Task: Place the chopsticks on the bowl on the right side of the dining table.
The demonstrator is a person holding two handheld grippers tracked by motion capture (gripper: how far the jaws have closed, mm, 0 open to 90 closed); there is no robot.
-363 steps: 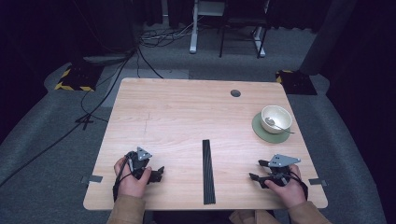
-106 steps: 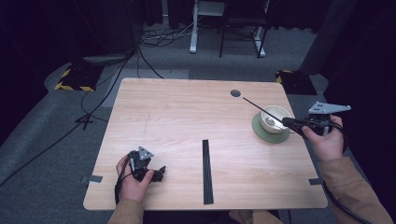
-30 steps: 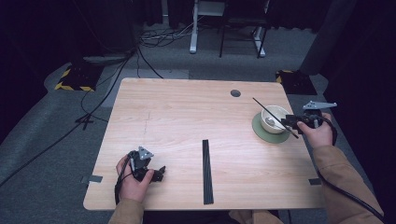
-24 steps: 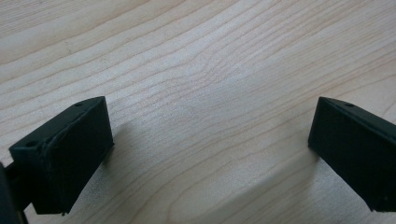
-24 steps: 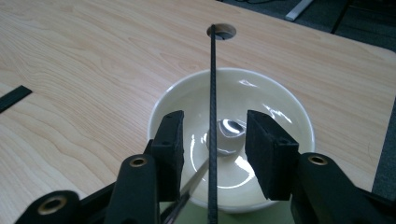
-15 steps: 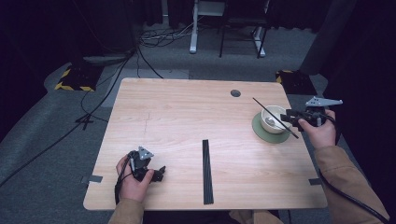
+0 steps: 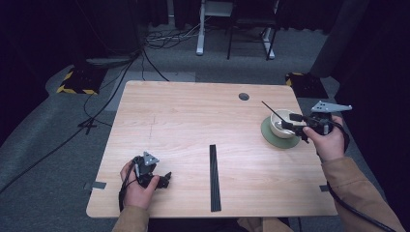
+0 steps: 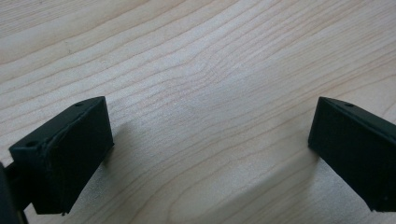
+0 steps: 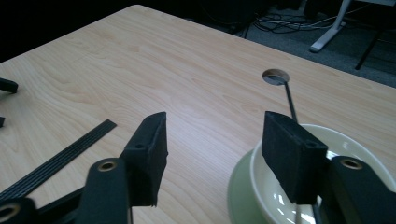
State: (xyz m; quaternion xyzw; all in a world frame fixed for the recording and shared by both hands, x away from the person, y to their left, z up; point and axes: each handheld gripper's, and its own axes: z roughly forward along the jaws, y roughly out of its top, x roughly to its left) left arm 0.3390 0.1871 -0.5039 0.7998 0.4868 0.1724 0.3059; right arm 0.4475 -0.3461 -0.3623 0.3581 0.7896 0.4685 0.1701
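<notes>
The thin black stick leans in the cream bowl on the green plate at the surface's far right. The right gripper hangs just beside it, jaws having just been opening, nothing between them. The left gripper rests near left, jaws open on bare surface.

Wooden table, green saucer, black strip

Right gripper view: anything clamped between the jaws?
No. The right gripper stands open over bare table, its jaws just opening; the chopstick leans in the bowl.
</notes>
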